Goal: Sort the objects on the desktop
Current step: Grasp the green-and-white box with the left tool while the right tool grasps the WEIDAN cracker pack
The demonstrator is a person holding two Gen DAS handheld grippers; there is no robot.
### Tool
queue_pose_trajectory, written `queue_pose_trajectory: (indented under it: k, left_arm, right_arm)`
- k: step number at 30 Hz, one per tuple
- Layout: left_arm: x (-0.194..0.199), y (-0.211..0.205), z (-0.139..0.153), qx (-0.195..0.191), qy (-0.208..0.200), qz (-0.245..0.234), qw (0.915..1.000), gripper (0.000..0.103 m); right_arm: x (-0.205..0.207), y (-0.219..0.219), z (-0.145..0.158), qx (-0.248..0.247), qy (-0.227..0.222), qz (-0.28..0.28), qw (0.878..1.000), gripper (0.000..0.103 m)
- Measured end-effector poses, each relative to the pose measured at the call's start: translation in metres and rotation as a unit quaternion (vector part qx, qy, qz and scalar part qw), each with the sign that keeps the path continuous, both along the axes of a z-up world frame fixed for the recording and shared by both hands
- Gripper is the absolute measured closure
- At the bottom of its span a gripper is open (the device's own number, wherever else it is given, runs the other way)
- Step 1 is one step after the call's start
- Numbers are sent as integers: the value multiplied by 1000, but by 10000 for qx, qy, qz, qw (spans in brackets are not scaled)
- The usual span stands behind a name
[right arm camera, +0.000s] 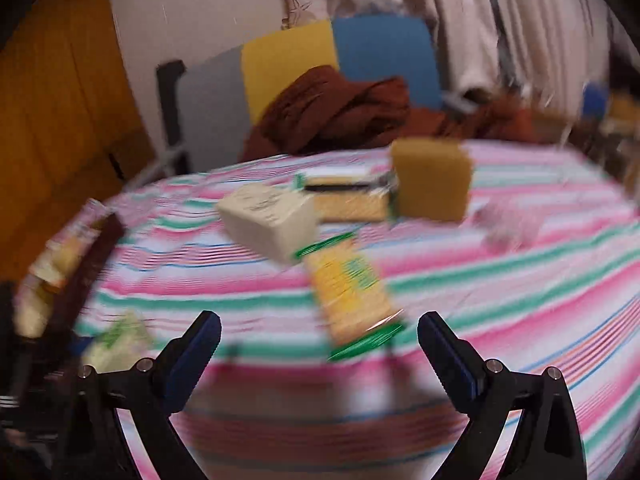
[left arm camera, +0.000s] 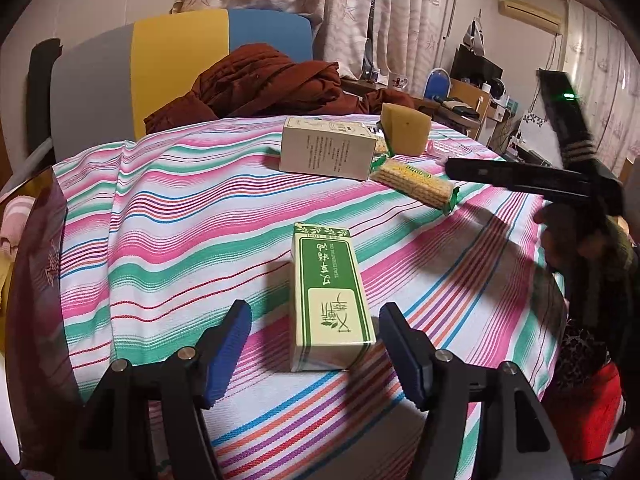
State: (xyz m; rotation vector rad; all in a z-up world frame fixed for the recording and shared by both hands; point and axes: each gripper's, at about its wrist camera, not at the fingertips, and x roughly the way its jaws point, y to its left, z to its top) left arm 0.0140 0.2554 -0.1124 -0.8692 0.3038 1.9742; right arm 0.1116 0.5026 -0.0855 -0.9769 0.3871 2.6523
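Observation:
A green and cream box (left arm camera: 330, 300) lies on the striped tablecloth (left arm camera: 168, 216), its near end between the fingers of my open left gripper (left arm camera: 314, 344). Farther back lie a white box (left arm camera: 328, 150), a cracker packet (left arm camera: 416, 186) and a yellow sponge (left arm camera: 406, 128). The right gripper (left arm camera: 516, 176) shows from the side, held by a hand over the table's right part. In the blurred right wrist view, my open right gripper (right arm camera: 320, 354) hovers just short of the cracker packet (right arm camera: 352, 296). Beyond it are the white box (right arm camera: 272, 220), the sponge (right arm camera: 434, 178) and a second packet (right arm camera: 348, 198).
A brown garment (left arm camera: 264, 84) is heaped on a grey, yellow and blue chair (left arm camera: 176, 56) behind the table. Curtains and a cluttered desk (left arm camera: 468, 100) fill the back right. A small clear item (left arm camera: 448, 148) lies near the sponge. The green box (right arm camera: 116, 344) appears at the right wrist view's lower left.

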Motion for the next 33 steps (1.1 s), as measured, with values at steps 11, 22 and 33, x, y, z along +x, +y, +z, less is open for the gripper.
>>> queue_pose_trajectory:
  k: [11, 22, 33]
  left_arm:
    - [-1, -3, -1, 102, -35, 11, 9999, 36]
    - [1, -4, -1, 150, -35, 31, 9999, 36]
    - [-2, -6, 3, 210, -161, 50, 9996, 35]
  right_arm:
    - [-66, 28, -22, 434, -901, 102, 9949, 17]
    - [-67, 1, -30, 409, -1081, 107, 9932, 51]
    - [-32, -44, -33, 162, -641, 73, 9978, 49]
